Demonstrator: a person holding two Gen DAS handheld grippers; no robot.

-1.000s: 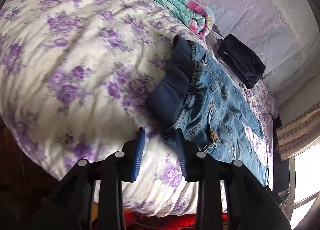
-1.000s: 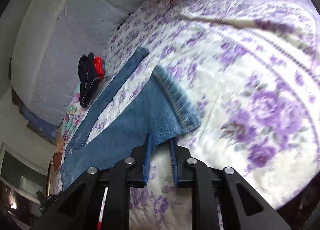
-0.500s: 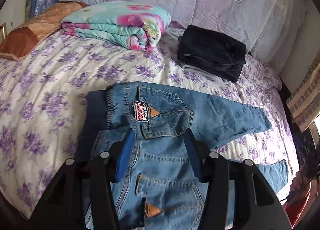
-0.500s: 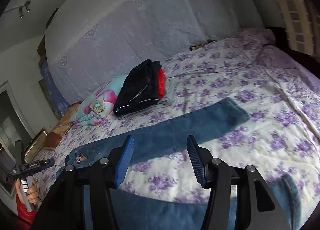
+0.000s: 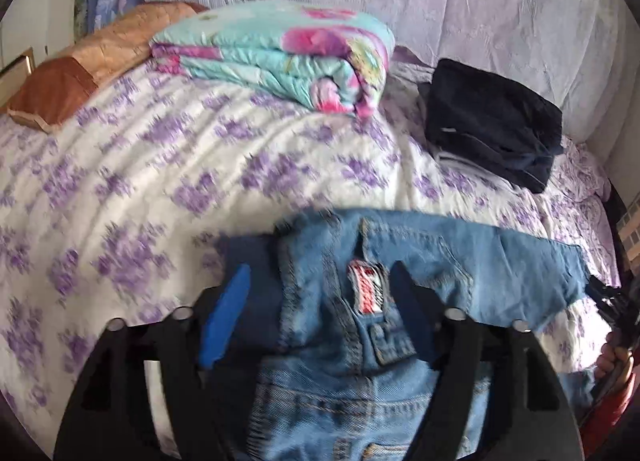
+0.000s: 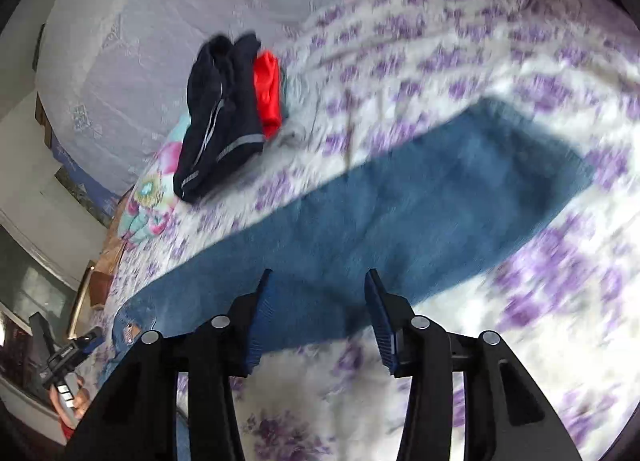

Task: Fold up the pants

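Jeans of stitched blue denim lie on the purple-flowered bedspread, waistband and an unreadable red-white patch near, beneath the left gripper, whose jaws have just spread, holding nothing. Right-wrist view: one flat leg stretches far-right past the right gripper, jaws apart, empty.

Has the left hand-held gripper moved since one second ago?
Yes. The left hand-held gripper has swung from the bed's edge to over the jeans' waistband, facing the folded quilt, its jaws opening, empty.

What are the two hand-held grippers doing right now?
Left hand-held gripper: open over the jeans, holding nothing, jaws just opening.
Right hand-held gripper: open, holding nothing.
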